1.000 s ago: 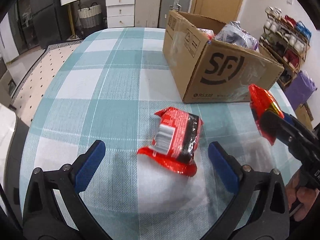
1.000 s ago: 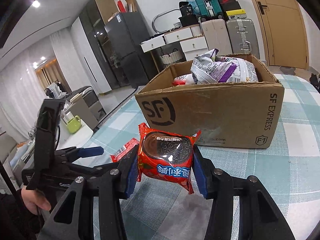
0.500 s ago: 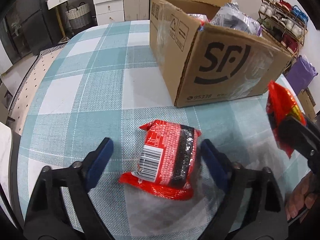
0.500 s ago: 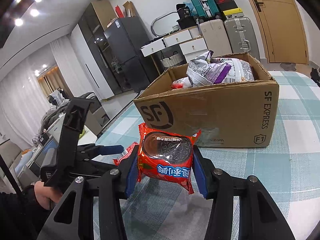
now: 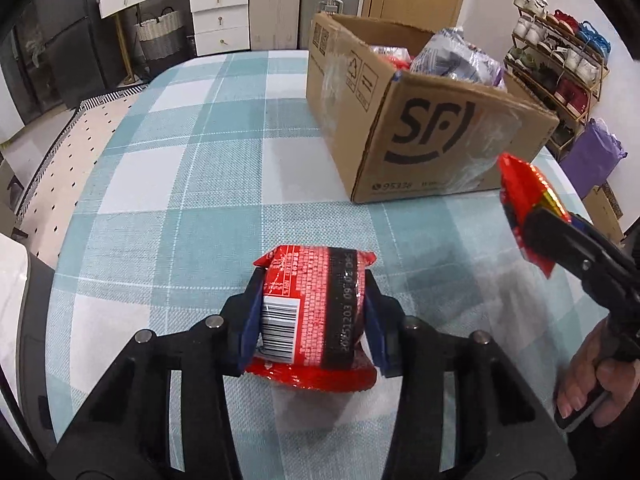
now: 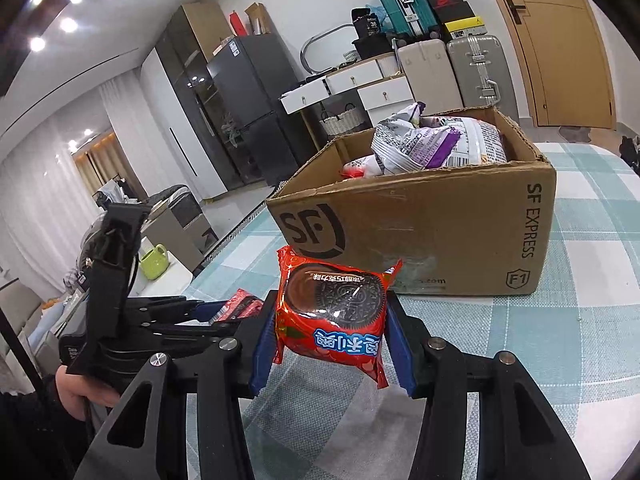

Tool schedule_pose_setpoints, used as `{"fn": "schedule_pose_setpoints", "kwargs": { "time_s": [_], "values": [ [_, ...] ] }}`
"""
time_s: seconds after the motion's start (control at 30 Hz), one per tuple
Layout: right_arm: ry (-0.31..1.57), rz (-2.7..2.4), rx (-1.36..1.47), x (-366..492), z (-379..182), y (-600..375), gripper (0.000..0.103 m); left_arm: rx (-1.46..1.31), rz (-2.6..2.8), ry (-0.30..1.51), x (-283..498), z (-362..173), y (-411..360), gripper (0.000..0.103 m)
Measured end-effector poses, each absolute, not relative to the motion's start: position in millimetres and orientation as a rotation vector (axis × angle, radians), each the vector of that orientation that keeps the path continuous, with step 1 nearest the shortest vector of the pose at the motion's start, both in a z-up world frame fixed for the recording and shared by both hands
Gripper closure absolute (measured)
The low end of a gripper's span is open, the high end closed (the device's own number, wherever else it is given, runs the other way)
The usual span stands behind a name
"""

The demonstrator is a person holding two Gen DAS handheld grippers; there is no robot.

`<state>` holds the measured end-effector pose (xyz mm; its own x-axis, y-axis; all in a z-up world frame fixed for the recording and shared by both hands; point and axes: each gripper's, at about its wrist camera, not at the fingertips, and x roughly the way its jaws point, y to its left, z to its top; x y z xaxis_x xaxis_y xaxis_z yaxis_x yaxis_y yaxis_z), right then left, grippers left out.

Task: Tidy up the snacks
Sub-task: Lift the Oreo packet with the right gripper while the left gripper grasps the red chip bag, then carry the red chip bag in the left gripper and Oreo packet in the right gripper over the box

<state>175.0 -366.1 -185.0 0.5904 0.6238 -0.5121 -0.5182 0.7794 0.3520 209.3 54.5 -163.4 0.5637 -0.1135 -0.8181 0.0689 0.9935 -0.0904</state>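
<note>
A red snack pack (image 5: 312,320) with a barcode lies on the checked tablecloth (image 5: 180,200). My left gripper (image 5: 313,292) is closing on it, and both blue pads touch its sides. In the right wrist view that gripper (image 6: 212,312) and its pack (image 6: 240,304) sit low at the left. My right gripper (image 6: 332,332) is shut on a red cookie pack (image 6: 334,312) held above the table, just in front of the open cardboard box (image 6: 440,240). From the left wrist view the right gripper (image 5: 536,216) hangs at the right with its pack (image 5: 520,188).
The box (image 5: 432,136) holds several snack bags (image 6: 436,144). Beyond the table's right edge are a shoe rack (image 5: 560,60) and a purple bag (image 5: 596,156). Drawers (image 5: 218,16) and suitcases (image 6: 452,68) line the far wall. The table's rim curves along the left.
My left gripper moved forward around the red snack pack and its jaws closed from wide apart onto the pack's sides. The right gripper kept still with its cookie pack.
</note>
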Motion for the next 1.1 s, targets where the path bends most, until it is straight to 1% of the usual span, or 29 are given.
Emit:
{"fn": "schedule_pose_setpoints", "kwargs": {
  "time_s": [0.3,0.53,0.83,1.1],
  "values": [
    [0.649,0.688,0.168,162,-179,-364,0.053,-0.080,-0.115,0.903,177,-137,57,0.061],
    [0.605,0.686,0.163,139,-153,-377,0.053,-0.094,-0.128,0.837,151,-109,55,0.061],
    [0.526,0.688,0.147,97,-102,-394,0.053,-0.072,-0.160,0.736,120,-61,43,0.061],
    [0.432,0.707,0.116,72,-31,-408,0.053,-0.103,-0.165,0.700,113,-5,50,0.061]
  ]
}}
